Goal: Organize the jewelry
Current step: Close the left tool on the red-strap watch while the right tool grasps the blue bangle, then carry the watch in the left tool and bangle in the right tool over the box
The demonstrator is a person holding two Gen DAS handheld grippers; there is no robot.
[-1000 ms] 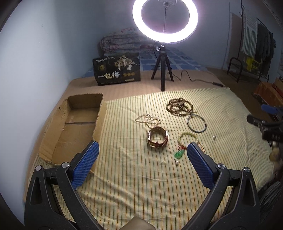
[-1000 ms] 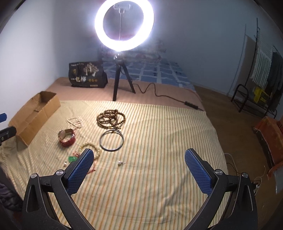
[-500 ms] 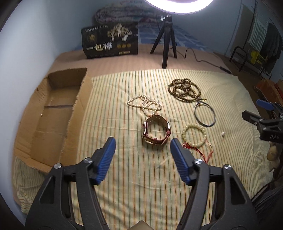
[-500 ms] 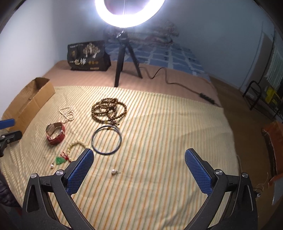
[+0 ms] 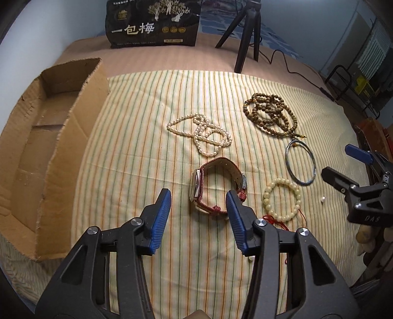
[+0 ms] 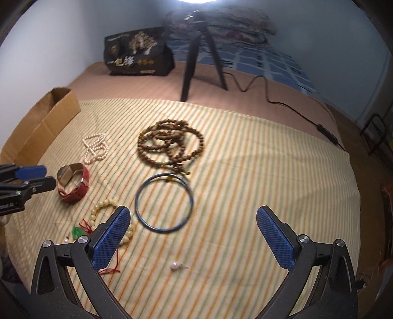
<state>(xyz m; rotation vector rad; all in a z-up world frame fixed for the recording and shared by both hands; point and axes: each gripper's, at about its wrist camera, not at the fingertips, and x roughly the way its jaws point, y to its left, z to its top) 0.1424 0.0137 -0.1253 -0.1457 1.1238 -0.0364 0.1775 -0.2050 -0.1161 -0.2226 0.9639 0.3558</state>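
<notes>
A red-strapped watch [image 5: 196, 182] lies on its side on the striped cloth [image 5: 137, 117]. My left gripper [image 5: 198, 196] hovers just before it. Its jaws are closing, the watch partly between the tips, pads not pressing on it. Around it lie a pearl necklace [image 5: 201, 137], brown wooden beads [image 5: 270, 115], a blue bangle [image 6: 189, 193] and a cream bead bracelet [image 5: 266, 193]. My right gripper [image 6: 192, 212] stands wide open low over the bangle's near side, holding nothing. A loose pearl [image 6: 175, 265] lies between its fingers.
An open cardboard box [image 5: 49, 137] sits at the cloth's left edge. At the back stand a black printed bag [image 5: 152, 22] and a tripod [image 5: 245, 36] with a trailing cable [image 5: 294, 71]. A green pendant [image 6: 77, 230] lies by the cream bracelet.
Both grippers have come down and forward toward the jewelry. The left jaws have narrowed from wide open, and the watch now sits just ahead of them. The ring light has left the views.
</notes>
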